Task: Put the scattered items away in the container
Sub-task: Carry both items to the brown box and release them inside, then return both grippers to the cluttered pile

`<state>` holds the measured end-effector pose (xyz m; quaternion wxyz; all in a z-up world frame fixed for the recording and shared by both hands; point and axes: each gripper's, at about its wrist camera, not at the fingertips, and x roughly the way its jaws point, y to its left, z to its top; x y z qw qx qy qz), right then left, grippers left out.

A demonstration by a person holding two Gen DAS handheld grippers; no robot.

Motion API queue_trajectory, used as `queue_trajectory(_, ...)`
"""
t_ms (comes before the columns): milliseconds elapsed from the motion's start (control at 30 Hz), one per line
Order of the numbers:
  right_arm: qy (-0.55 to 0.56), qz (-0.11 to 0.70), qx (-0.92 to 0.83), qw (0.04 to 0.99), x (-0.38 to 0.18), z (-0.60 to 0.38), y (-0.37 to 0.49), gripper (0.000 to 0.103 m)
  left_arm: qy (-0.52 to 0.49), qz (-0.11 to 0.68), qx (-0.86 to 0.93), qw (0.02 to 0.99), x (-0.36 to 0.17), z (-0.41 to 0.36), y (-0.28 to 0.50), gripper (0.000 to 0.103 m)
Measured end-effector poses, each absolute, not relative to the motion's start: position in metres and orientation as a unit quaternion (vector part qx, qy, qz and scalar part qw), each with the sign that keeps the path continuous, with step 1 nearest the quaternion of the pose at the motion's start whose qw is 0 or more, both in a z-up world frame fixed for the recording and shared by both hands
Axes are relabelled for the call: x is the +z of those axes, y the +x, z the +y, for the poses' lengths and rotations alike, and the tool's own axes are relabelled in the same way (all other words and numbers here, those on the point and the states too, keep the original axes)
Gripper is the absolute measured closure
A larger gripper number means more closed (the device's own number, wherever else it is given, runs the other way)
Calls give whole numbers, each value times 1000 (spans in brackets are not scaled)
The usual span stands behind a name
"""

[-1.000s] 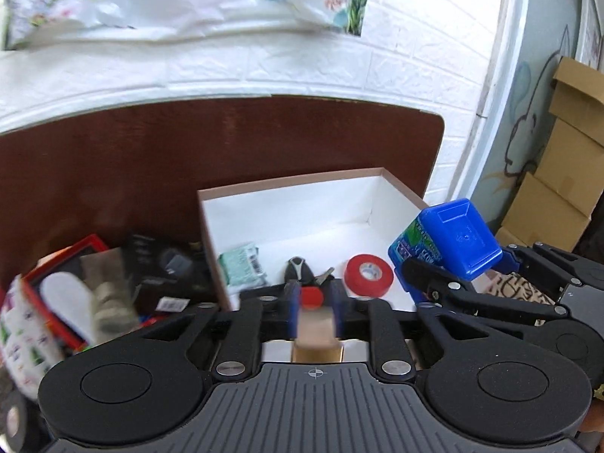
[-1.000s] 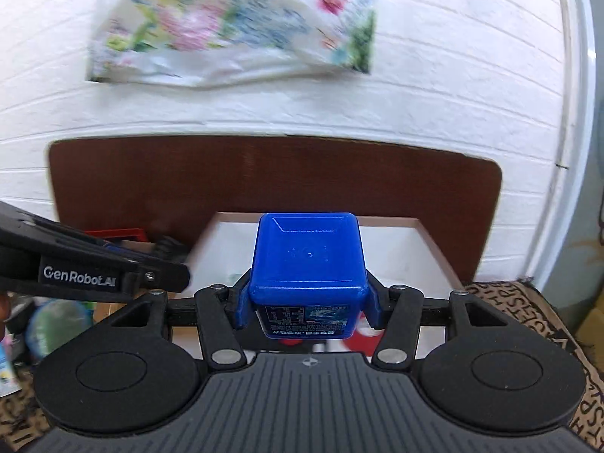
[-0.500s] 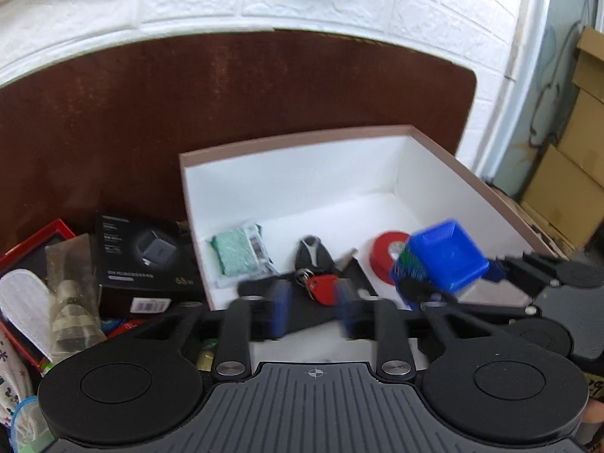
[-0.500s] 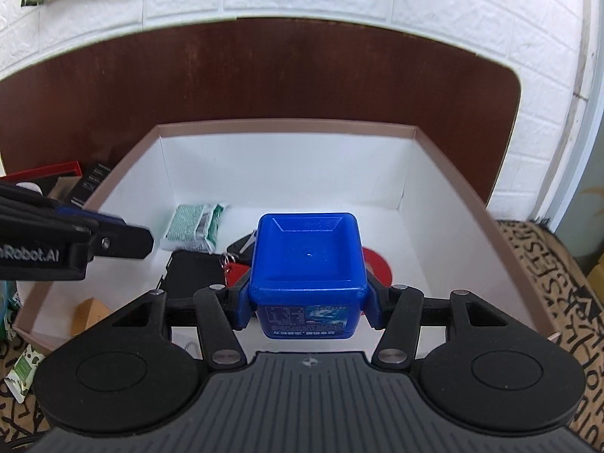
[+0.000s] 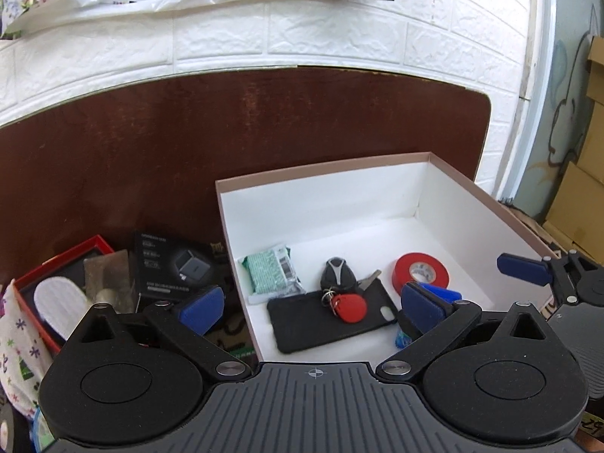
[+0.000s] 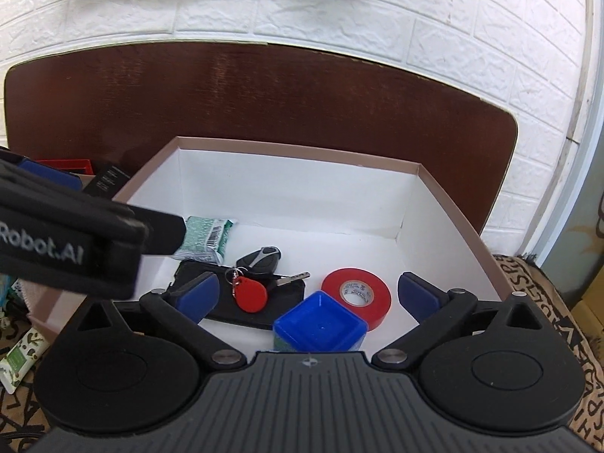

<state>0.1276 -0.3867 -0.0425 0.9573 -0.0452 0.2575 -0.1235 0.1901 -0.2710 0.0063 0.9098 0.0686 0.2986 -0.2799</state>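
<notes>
The white box with a brown rim (image 5: 324, 168) (image 6: 294, 147) stands against a dark wooden board. In it lie a green packet (image 5: 270, 273) (image 6: 207, 236), a black phone case (image 5: 302, 321) (image 6: 241, 311), a car key with a red fob (image 5: 349, 307) (image 6: 251, 294), a red tape roll (image 5: 421, 273) (image 6: 356, 292) and a blue tub (image 6: 321, 334), partly hidden in the left view (image 5: 441, 294). My left gripper (image 5: 311, 307) is open and empty over the box's near left edge. My right gripper (image 6: 307, 296) is open above the blue tub.
Left of the box lie a black carton (image 5: 173, 266), a red-rimmed tray with a white pad (image 5: 56, 294) and a patterned pouch (image 5: 19, 355). A leaf-print packet (image 6: 20, 355) lies on the patterned cloth (image 6: 547, 302). Cardboard boxes (image 5: 581, 188) stand at the right.
My right gripper opened and let the blue tub down into the box. My left gripper opened wide after releasing a small tan block, and both views pulled back and up.
</notes>
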Motion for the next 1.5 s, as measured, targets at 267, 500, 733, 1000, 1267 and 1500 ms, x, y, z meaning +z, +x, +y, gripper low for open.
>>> queue_trajectory(267,-51,241,-122,961,-30,-373,114,1,64,295,-282,911,15,-258,174,0)
queue_trajectory(500,-72,221,-118,965,-16,-348,95,1,52,287,-277,916,22,-235,154,0)
queue_trajectory(733,-99,198,-91,971,-12,-305,61,0,19,282,-247,927,21,-183,118,0)
queue_trajectory(1000,-128,210,-15,969,-32,-238,24,0,2,296,-199,934,-13,-101,69,0)
queue_trajectory(1267,-131,257,72,955,-71,-178,8,1,-11,344,-143,928,-55,-30,45,0)
queue_trajectory(1500,-89,292,82,949,-91,-153,17,2,-55,374,-90,922,-74,16,60,4)
